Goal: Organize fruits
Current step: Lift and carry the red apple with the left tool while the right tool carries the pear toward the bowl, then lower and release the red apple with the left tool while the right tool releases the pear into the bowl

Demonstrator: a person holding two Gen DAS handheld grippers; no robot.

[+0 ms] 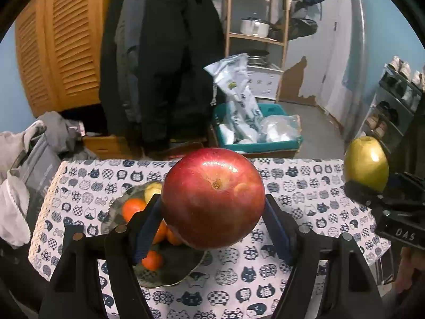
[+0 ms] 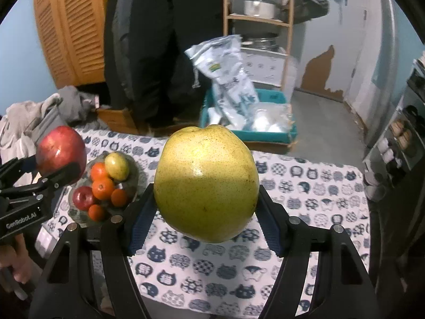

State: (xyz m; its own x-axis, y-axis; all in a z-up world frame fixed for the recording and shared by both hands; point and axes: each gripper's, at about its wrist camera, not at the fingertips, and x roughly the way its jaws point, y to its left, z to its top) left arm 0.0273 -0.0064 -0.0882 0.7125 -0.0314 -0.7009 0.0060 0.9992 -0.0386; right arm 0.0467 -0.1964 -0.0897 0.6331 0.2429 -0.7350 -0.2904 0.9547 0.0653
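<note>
**A:** What do you have right now?

**B:** My left gripper (image 1: 213, 212) is pinching the apple (image 1: 213, 198) on both sides. My right gripper (image 2: 205, 207) is pinching the pear (image 2: 206, 183) the same way. Both fruits are up in the air over the table (image 2: 305, 194).

**A:** Where do they go?

**B:** I think into the bowl (image 2: 132, 183). It sits near the left edge of the table, about halfway along it. It already has oranges (image 2: 103, 188), a small red fruit (image 2: 83, 198) and a small yellow one (image 2: 117, 166) in it.

**A:** That bowl looks pretty full.

**B:** Yes, so I want to be slow. I would bring the apple first, since it is on the bowl's side. I would lower it into a gap until it rests on something, then let go. If I drop it from high up, it could bump the oranges out.

**A:** And the pear?

**B:** It is big and heavy. I would keep the right gripper away until the left one is out of the way, so they don't bump. Then I would set the pear down low and let go gently, so it can't roll to the table's edge.
</note>
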